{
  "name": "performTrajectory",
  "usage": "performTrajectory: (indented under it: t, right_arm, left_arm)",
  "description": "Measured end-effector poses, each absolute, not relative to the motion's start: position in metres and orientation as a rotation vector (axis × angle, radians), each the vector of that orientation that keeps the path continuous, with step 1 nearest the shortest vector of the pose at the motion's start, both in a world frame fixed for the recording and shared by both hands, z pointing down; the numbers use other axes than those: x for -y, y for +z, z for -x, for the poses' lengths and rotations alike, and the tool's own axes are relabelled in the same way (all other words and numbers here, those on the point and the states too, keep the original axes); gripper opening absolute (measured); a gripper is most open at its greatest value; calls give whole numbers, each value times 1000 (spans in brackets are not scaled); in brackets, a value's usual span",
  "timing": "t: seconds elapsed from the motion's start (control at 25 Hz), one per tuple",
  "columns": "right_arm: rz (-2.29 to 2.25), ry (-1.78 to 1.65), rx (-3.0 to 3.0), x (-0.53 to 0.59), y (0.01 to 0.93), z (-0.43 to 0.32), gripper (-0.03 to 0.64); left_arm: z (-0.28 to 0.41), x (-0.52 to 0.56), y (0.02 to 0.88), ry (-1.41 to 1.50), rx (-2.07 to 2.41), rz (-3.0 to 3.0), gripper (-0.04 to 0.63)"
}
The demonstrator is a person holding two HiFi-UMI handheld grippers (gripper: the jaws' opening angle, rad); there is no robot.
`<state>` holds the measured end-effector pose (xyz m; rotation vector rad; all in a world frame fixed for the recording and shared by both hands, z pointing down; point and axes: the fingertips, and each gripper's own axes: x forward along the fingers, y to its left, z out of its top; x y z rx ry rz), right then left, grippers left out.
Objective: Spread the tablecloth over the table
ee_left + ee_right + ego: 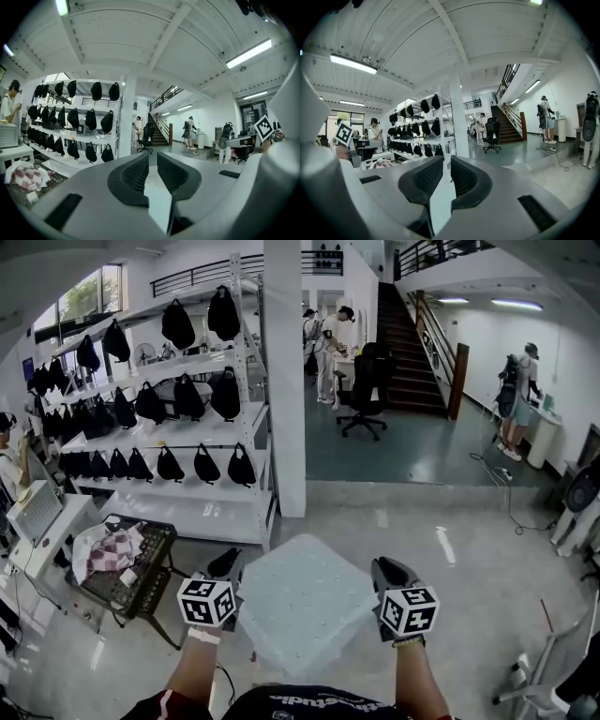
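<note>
In the head view a white tablecloth point(305, 601) with faint dots is stretched flat between my two grippers, above the grey floor. My left gripper point(228, 570) grips its left edge and my right gripper point(387, 574) its right edge. Through the left gripper view, the jaws of the left gripper point(153, 159) stand close together with a white strip of tablecloth point(157, 206) pinched between them. The right gripper point(446, 164) likewise has its jaws narrow on a strip of tablecloth point(440, 206). No table shows under the cloth.
White shelves point(187, 442) hung with black bags stand at the left, beside a white pillar point(283, 381). A black wire cart point(127, 573) with checked cloths sits at my left. An office chair point(364, 390), stairs point(412, 343) and several people are farther back.
</note>
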<state>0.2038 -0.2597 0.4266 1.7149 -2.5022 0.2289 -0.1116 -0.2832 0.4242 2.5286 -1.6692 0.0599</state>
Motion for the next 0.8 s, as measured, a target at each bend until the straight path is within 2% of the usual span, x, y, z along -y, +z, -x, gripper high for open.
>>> performTrajectory:
  t: [0.8]
  right_arm:
    - [-1814,167,2483,235,418,-231,26]
  left_arm:
    - [91,262,427,11,1663,-2570,28]
